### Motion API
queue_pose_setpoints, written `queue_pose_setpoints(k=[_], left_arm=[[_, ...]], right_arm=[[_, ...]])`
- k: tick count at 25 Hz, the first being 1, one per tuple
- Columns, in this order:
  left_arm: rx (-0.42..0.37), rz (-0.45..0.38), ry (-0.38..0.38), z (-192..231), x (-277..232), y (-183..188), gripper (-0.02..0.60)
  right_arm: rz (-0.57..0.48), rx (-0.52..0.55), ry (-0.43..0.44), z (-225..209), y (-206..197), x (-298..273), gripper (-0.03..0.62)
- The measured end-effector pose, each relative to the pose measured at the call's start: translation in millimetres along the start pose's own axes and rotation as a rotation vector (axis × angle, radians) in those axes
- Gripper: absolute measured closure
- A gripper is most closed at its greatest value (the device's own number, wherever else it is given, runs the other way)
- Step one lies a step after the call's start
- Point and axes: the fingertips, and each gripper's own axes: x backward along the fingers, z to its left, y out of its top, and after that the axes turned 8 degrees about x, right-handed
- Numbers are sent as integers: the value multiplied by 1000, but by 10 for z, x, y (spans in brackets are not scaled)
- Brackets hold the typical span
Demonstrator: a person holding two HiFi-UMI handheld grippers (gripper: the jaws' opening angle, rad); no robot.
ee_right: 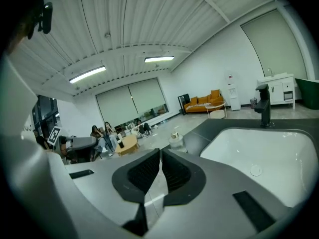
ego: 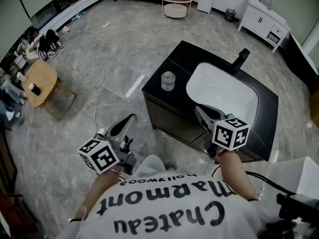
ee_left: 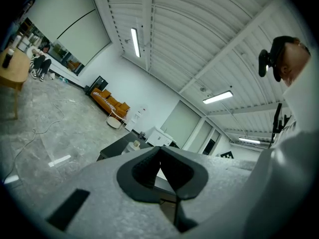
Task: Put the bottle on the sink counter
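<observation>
- bottle [ego: 168,80]: stands upright on the black sink counter [ego: 160,99], on the strip left of the white basin [ego: 224,96] and set in a little from the counter's left edge. It touches nothing else.
- faucet [ego: 240,60] is at the far side of the basin, well apart from the bottle.
- left gripper [ego: 125,127]: claw pressed together with nothing between the pads. It is held low over the floor near the person's body, well apart from the counter.
- right gripper [ego: 203,114]: claw pressed together and empty. It sits over the near rim of the basin and points toward the bottle, but is well apart from it.
- task state, judged: the bottle is already on the counter and neither claw is on it, so placement looks done.
- handling, judged: it is a small squat clear bottle with a pale cap [ee_right: 175,134]. The body looks stiff, so it won't squash under the pads.
- material: glass or hard plastic, can't tell. If it is glass, it could chip on the hard counter top.
- weight: likely light, and the fill level is not readable.
- surface: smooth and rounded, so probably slippery, and it could twist in a pinch.
- where to grip, judged: across the widest part of the body, below the shoulder, with the pads on opposite sides. The cap and neck are narrow and make a poorer hold.
- squat shape means low tip risk.
</observation>
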Motion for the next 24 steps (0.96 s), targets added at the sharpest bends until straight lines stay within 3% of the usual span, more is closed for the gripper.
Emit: queue_pose_setpoints(k=[24], left_arm=[[-40,-55,39,-295,497,-187,566]], right_arm=[[9,-6,-3,40,-206,318,568]])
